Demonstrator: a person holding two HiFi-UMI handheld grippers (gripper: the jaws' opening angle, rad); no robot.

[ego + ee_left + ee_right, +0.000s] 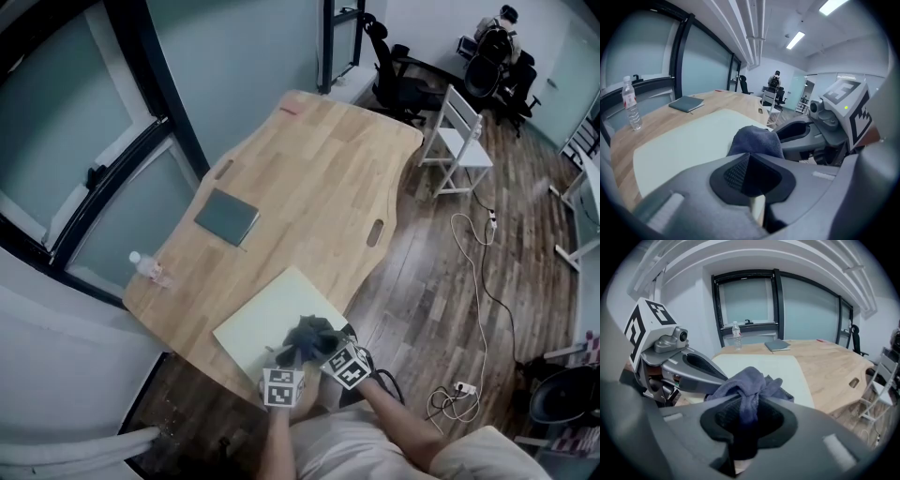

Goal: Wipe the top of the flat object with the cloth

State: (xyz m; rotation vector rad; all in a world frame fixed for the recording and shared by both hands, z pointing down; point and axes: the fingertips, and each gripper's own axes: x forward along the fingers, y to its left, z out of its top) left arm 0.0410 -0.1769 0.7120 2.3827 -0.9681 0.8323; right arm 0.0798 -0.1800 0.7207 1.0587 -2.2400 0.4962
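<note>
A dark blue cloth (314, 335) (757, 140) (750, 380) lies bunched on the near corner of a pale green flat board (272, 314) (684, 140) (787, 366). The board rests at the front edge of the wooden table (319, 169). My right gripper (324, 345) (745, 401) is shut on the cloth, and a fold hangs down between its jaws. My left gripper (294, 356) (747, 157) is shut, its tips right against the cloth's near side with no fold visible between them. The two grippers sit close together, angled toward each other.
A clear water bottle (148, 267) (632, 110) (737, 341) stands at the table's left edge. A grey-green notebook (227, 216) (686, 104) (778, 346) lies further back. A white chair (459, 141), black office chairs (394, 70) and floor cables (469, 281) are to the right.
</note>
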